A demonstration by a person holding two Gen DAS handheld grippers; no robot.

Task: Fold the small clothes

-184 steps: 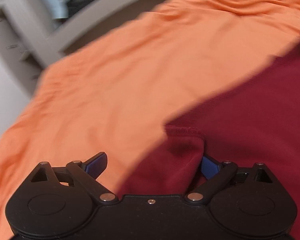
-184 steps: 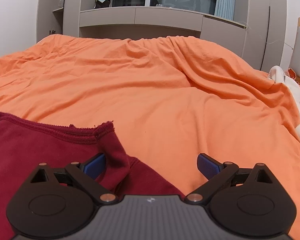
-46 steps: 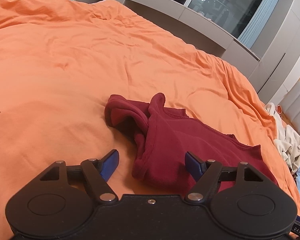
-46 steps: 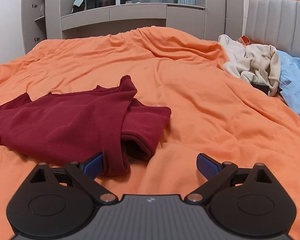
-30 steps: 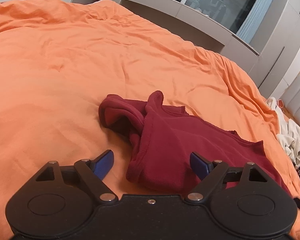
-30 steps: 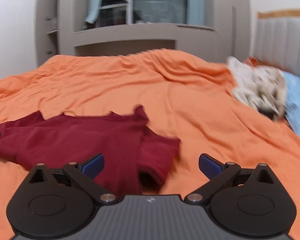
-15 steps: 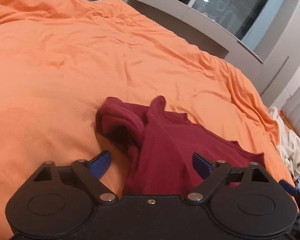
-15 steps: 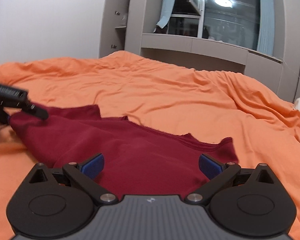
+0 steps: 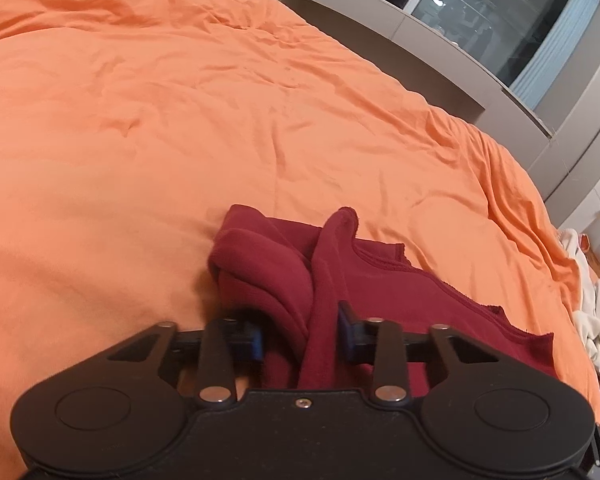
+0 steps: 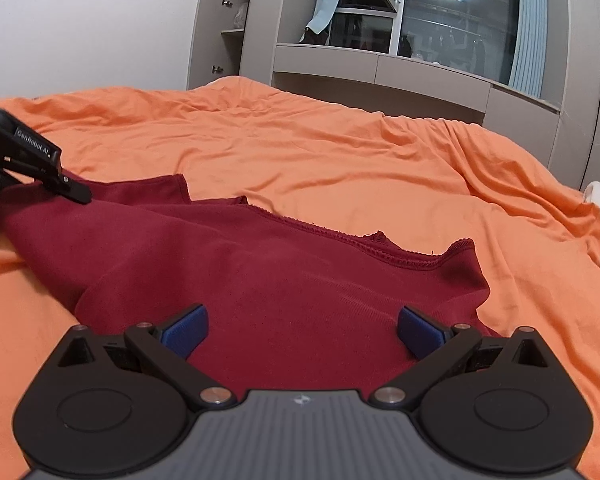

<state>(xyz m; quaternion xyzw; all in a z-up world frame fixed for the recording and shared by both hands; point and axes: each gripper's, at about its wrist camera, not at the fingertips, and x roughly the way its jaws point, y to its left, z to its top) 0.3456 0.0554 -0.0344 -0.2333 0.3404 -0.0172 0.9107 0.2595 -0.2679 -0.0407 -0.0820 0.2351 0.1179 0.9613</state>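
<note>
A: What is nearest in the left wrist view?

B: The left tool [image 9: 300, 336], its two blue pads drawn in on a bunched fold of the dark red garment [image 9: 388, 280]. The cloth fills the gap between them, so it is clamped on the garment.

A: And the right tool?

B: The right tool [image 10: 300, 330] has its pads wide apart, with the flat red cloth [image 10: 268, 280] lying between and beyond them. It grips nothing.

A: Where does the garment lie?

B: On the orange bed cover [image 10: 340, 152], spread from near right to far left in the right wrist view. Its stitched edge runs along the far side. At the far left the other tool [image 10: 66, 188] shows as a black finger resting on the cloth's corner.

A: Anything beyond that?

B: A pile of pale clothes [image 9: 592, 320] at the right edge of the bed. Farther off stand grey cabinets [image 10: 380, 68] and a dark window [image 10: 456, 20] with a light blue curtain [image 10: 524, 32].
</note>
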